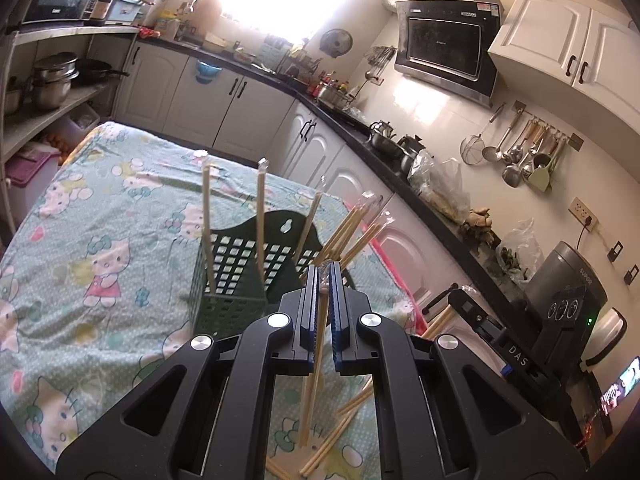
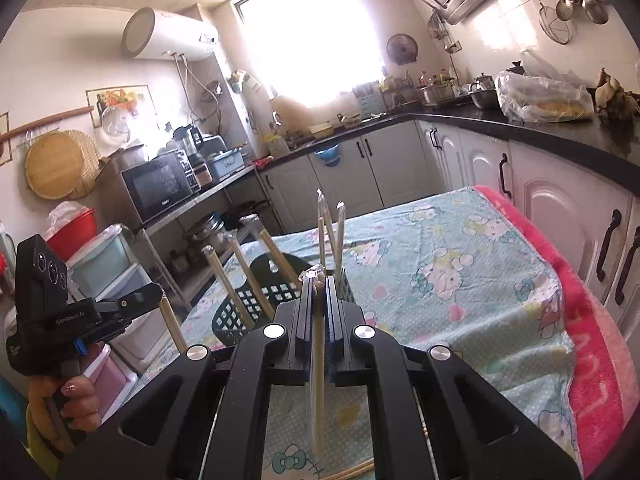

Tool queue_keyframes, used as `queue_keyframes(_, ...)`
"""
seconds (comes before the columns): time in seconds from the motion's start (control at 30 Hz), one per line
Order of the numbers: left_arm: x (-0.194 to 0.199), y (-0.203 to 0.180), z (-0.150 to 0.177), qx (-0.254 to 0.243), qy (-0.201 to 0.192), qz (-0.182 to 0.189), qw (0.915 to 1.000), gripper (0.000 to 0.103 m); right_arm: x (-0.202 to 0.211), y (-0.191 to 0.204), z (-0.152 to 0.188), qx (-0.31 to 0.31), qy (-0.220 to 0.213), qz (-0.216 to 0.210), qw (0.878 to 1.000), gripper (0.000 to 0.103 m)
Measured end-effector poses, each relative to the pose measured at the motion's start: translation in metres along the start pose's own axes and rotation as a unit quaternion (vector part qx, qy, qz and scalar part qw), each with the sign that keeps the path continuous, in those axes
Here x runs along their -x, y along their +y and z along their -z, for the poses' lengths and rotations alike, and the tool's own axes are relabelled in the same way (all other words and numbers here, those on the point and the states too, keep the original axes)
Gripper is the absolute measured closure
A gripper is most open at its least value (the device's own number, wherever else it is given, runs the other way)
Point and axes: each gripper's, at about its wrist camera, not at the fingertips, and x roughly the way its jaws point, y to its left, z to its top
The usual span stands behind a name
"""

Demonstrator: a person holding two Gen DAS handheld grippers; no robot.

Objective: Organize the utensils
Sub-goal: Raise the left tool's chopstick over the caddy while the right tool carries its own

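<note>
Both tongs are nearly closed, each pinching one wrapped chopstick: the left tongs (image 1: 323, 276) hold a chopstick (image 1: 310, 400) hanging below them, and the right tongs (image 2: 319, 285) hold theirs (image 2: 319, 380) likewise. The green basket (image 1: 228, 276) sits just ahead, with sticks already standing inside. Best to lift each stick's lower end clear of the rim, then lower it upright. Loose chopsticks (image 1: 344, 420) lie beneath on the counter (image 1: 100, 220).
</note>
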Motion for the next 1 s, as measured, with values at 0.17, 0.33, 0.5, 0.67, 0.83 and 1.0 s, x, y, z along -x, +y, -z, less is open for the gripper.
queue_keyframes(0.17,-0.001,-0.009,-0.011,-0.005,-0.012,0.009,0.9999,0.1,0.003,0.0,-0.008,-0.002,-0.011,0.001,1.0,0.097)
queue_keyframes(0.33,0.003,-0.018,-0.026,-0.014,-0.027,0.013,0.9994,0.1,0.004,0.003,-0.016,0.001,-0.022,-0.005,1.0,0.097)
queue_keyframes(0.5,0.009,-0.022,-0.041,-0.016,-0.049,0.015,0.9985,0.1,0.003,0.012,-0.026,0.007,-0.032,-0.014,0.999,0.097)
queue_keyframes(0.67,0.013,-0.021,-0.057,-0.015,-0.067,0.008,0.9976,0.1,0.0,0.023,-0.039,0.014,-0.043,-0.027,0.999,0.097)
queue_keyframes(0.83,0.018,-0.019,-0.071,-0.015,-0.084,0.0,0.9964,0.1,-0.007,0.033,-0.049,0.015,-0.054,-0.035,0.998,0.097)
queue_keyframes(1.0,0.026,-0.018,-0.084,-0.017,-0.103,-0.009,0.9944,0.1,-0.015,0.043,-0.062,0.02,-0.065,-0.039,0.997,0.097)
